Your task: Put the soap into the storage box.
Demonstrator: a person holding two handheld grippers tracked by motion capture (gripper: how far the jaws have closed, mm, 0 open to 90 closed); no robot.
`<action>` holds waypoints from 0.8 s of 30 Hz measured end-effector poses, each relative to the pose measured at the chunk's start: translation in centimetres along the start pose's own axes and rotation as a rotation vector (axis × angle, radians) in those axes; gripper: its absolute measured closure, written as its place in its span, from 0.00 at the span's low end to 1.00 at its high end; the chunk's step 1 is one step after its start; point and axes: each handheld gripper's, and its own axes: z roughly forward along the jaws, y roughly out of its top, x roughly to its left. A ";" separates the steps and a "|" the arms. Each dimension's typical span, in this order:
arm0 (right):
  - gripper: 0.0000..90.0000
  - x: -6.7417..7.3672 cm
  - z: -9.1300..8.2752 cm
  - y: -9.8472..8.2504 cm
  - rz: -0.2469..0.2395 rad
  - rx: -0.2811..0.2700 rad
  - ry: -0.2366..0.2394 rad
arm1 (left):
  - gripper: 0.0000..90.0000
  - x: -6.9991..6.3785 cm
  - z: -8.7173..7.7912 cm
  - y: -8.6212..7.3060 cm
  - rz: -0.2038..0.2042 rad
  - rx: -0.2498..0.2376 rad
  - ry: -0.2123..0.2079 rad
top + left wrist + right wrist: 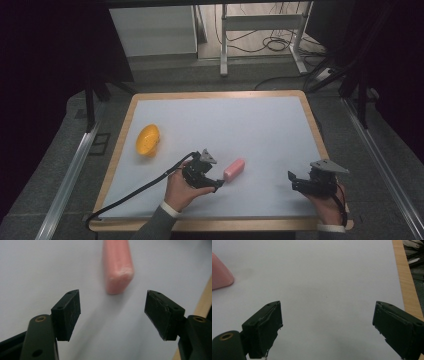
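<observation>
Hovering my left gripper [113, 312] with jaws spread just short of the pink block [117, 265] lying mid-table, right gripper [327, 327] likewise released and well apart, I judged a skewed approach could nudge it away.

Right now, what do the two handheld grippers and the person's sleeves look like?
Both grippers are black. The left gripper carries a small grey three-cornered plate and trails a black cable across the table's white sheet. The right gripper has a larger grey plate. Their fingers are blocky black pads with scuffed faces, and brass-coloured rings sit at the arm joints. The person wears grey sleeves with white cuffs.
</observation>
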 end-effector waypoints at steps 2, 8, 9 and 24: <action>0.10 0.0 0.0 0.0 0.000 0.000 0.000 | 0.33 -0.1 0.1 0.1 -0.008 -0.006 -0.011; 0.10 0.0 0.1 0.0 -0.001 0.005 0.002 | 0.33 0.1 0.5 0.1 -0.018 0.000 -0.009; 0.10 0.0 0.2 -0.1 -0.003 0.008 0.001 | 0.33 0.1 0.5 0.2 -0.020 -0.002 -0.010; 0.10 0.1 0.3 -0.1 -0.009 0.013 -0.001 | 0.33 -0.1 1.5 1.8 -0.006 0.004 0.013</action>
